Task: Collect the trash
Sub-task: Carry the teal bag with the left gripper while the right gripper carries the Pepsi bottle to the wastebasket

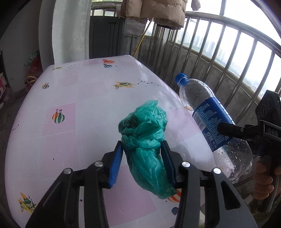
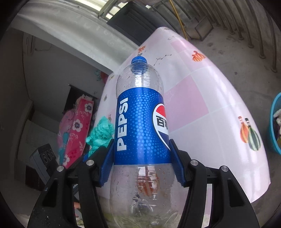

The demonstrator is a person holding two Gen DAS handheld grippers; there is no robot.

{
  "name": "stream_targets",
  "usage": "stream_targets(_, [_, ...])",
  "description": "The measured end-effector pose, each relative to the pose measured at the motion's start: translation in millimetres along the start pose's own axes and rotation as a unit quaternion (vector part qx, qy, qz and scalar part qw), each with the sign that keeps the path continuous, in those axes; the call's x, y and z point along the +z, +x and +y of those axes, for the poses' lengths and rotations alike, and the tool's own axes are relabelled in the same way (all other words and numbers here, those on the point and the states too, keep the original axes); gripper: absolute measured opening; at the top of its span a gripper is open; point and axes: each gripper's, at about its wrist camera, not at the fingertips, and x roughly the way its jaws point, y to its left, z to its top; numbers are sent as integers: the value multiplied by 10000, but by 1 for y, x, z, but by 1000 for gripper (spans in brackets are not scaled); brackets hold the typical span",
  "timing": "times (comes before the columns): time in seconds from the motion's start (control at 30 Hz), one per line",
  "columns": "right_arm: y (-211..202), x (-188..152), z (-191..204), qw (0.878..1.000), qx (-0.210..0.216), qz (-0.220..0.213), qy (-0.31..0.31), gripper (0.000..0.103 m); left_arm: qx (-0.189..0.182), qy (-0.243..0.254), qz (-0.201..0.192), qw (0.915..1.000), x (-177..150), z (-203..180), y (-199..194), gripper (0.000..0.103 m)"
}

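My left gripper [image 1: 142,149] is shut on a crumpled green plastic bag [image 1: 144,133] and holds it above the pink-and-white table [image 1: 79,108]. My right gripper [image 2: 141,145] is shut on an empty clear Pepsi bottle [image 2: 140,126] with a blue cap and blue label, held off the table. In the left wrist view the bottle [image 1: 210,115] hangs tilted at the table's right edge, with the right gripper [image 1: 233,129] clamped on its label. The green bag also shows in the right wrist view [image 2: 101,133], left of the bottle.
A blue basket [image 2: 274,122] with items inside stands on the floor at the right. A metal balcony railing [image 1: 219,52] runs behind the table. A dark cabinet [image 1: 107,36] and hanging clothes [image 1: 158,12] are at the back.
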Motion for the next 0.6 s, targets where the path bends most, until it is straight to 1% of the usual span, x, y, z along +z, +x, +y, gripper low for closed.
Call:
stream_targets(0.07, [-31,5,-15,9990,-176,-385,103,56,-262,200,-47,9994,14,-19,2,43])
stream_targets(0.13, [-68,9,-34,9950,-452,-851,262,56,-595,381,-30,9975,29,-41,7,43])
stream_targets(0.17, [-85,9,-44,9919,-585,-1063,368,56,-732,459,-2,9963,36,-53,10,43])
stream_targets(0.23, [-121,6,-68,9818,-940,-1523,634,56,-1007,658,32,9927,51,-78,18,43])
stream_targets(0.27, [-137,3,-81,9746,-1168,-1730,813,56,-1141,763,83,9905,57,-94,24,43])
stream_targets(0.33, [-162,-7,-106,9600,-1531,-1996,1229,56,-1478,908,275,9845,69,-124,40,43])
stream_targets(0.37, [-170,-12,-120,9525,-1695,-2069,1458,56,-1631,955,416,9811,73,-139,50,43])
stream_targets(0.4, [-178,-17,-136,9423,-1878,-2131,1769,56,-1768,992,574,9775,77,-155,61,43])
stream_targets(0.47, [-184,-27,-164,9258,-2058,-2202,2281,56,-2006,1053,990,9689,80,-188,89,43])
stream_targets(0.6, [-169,-48,-205,8947,-2297,-2264,3089,56,-2127,1375,1686,9526,75,-260,146,43])
